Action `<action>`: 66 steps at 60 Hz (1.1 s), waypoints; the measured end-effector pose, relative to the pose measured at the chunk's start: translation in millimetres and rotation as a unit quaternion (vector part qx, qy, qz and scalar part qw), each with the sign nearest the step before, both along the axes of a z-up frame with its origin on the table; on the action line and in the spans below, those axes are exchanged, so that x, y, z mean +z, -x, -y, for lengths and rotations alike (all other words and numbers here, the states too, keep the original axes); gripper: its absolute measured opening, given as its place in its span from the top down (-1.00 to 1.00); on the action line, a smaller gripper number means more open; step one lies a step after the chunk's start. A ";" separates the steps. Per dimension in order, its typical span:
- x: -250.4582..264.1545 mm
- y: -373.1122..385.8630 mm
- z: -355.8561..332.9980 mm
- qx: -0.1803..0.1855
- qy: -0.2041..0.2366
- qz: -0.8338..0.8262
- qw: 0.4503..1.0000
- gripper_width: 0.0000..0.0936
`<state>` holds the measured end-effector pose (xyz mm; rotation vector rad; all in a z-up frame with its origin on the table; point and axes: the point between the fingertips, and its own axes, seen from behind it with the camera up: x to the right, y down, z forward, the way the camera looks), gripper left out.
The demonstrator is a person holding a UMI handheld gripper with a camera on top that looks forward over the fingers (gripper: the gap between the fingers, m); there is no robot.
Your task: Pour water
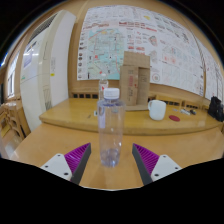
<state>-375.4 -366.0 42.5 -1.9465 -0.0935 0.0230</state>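
The tongs (112,162) are standing released at the bottom centre of the frame, a clear water bottle (111,127) standing upright between their fingers with gaps either side. A white mug (157,109) is sitting right of centre on the wooden worktop (60,118).

Warm, even indoor light. Around the clear plastic water bottle with a white cap (110,126), straight lines bow outward, and the poster-covered wall (150,40) behind it looks soft.
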 end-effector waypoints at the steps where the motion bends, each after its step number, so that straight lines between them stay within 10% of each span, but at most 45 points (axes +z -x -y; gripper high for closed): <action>1: 0.2 1.9 -8.8 0.000 -0.004 0.000 1.000 -0.82; 29: -7.3 8.2 -84.0 -0.015 -0.044 -0.017 0.999 0.29; 54: 140.9 32.6 -107.4 0.067 -0.111 -0.139 0.982 0.31; 66: 255.9 27.1 -164.8 0.119 -0.131 -0.427 0.887 0.31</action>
